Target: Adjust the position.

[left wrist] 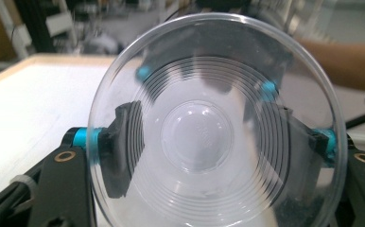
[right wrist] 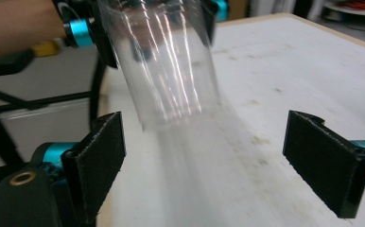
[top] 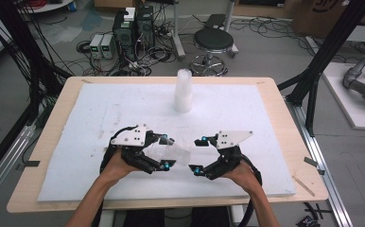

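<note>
A clear plastic cup [top: 170, 152] is squeezed by the left gripper [top: 164, 151], low in the middle of the high view. The right gripper [top: 197, 156] is spread wide, holding nothing. The cup looks light, thin and easily crushed; it is best held gently by its sides.

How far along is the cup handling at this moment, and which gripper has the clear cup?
Done: the left gripper is shut on the clear cup, its pads pressing the cup's sides. In hand: the cup lies sideways over the white mat, with the right gripper open, nothing between its pads. Left: probably carrying it to the cup stack at the far side; it is not there yet.
</note>
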The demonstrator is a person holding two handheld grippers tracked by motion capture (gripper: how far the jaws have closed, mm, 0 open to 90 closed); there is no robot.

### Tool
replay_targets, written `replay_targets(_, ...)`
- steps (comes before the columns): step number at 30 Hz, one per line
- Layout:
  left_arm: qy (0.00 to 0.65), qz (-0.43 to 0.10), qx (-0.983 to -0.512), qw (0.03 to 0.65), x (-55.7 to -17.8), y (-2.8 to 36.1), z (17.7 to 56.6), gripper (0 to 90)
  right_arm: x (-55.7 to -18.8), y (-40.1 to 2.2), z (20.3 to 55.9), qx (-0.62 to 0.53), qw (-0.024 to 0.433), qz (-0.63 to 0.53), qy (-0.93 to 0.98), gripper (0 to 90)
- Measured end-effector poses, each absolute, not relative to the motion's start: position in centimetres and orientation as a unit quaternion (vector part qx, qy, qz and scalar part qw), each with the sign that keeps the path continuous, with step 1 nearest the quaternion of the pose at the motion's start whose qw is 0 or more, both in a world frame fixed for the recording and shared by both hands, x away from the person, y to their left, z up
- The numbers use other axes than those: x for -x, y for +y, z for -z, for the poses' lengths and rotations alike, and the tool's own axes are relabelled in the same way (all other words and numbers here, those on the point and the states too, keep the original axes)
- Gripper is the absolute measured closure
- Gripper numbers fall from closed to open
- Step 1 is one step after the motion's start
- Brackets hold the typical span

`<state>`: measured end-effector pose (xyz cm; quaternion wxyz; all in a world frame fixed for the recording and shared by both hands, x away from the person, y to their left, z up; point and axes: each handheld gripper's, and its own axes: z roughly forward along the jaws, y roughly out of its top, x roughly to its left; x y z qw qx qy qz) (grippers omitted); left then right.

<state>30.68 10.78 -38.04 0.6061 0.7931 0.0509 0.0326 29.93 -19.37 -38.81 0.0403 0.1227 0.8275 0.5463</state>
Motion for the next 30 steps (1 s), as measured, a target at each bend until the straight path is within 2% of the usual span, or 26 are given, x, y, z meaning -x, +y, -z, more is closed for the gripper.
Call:
replay_targets(7, 0.063, -0.039, -0.859, 0.507, -32.7, 11.6, 36.4, 31.8, -29.5, -21.2, 39.5, -0.203, 0.113, -0.516, 0.825, 13.9)
replay_targets(13, 0.078, -0.038, -0.888, 0.451, -34.4, 12.1, 35.6, 31.8, -29.4, -22.5, 40.7, -0.27, 0.169, -0.498, 0.807, 13.9)
replay_targets(21, 0.085, -0.049, -0.919, 0.382, -36.5, 12.0, 35.8, 31.8, -29.6, -24.3, 42.9, -0.321, 0.192, -0.48, 0.794, 13.9)
replay_targets(30, 0.086, -0.05, -0.936, 0.338, -37.5, 11.8, 35.5, 31.7, -29.6, -24.6, 44.4, -0.344, 0.229, -0.46, 0.786, 13.9)
